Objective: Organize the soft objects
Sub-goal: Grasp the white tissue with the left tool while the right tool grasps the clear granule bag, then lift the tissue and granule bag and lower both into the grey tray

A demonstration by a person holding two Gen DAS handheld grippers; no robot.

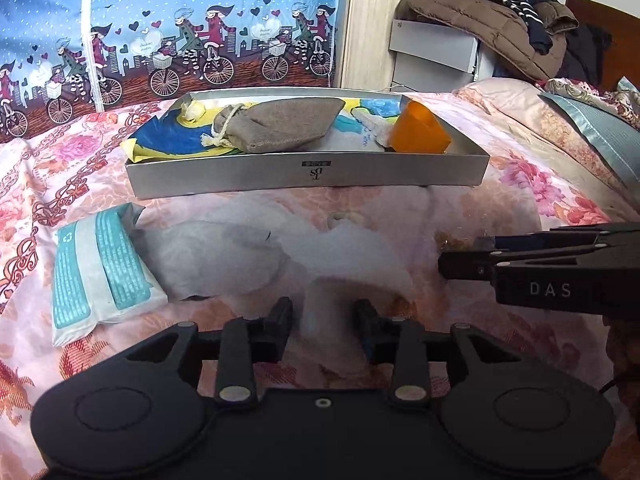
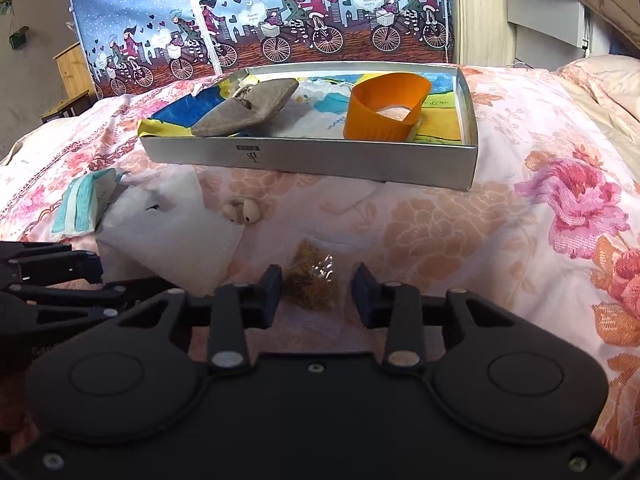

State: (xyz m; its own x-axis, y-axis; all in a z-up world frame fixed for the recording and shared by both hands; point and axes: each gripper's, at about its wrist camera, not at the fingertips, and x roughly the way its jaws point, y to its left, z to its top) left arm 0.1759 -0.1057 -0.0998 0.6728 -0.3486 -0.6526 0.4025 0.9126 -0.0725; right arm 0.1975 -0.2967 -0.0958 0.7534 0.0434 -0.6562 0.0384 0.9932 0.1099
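While jaws part, maybe herb packet (image 2: 311,286) between

Both tongs point forward and downward, side by side. The left tongs (image 1: 323,326) stand with jaws parted, pads pressing nothing. The right tongs (image 2: 314,294) likewise stand parted, just right of the left.

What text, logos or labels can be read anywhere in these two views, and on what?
"DAS": on the right gripper, white letters on its black body.
Dark logo mark with a small label, appearing upside down: front wall of the silver tray, unreadable.
Fine print: teal panels of the tissue pack, too small.
Writing in curtain hearts: blurred.
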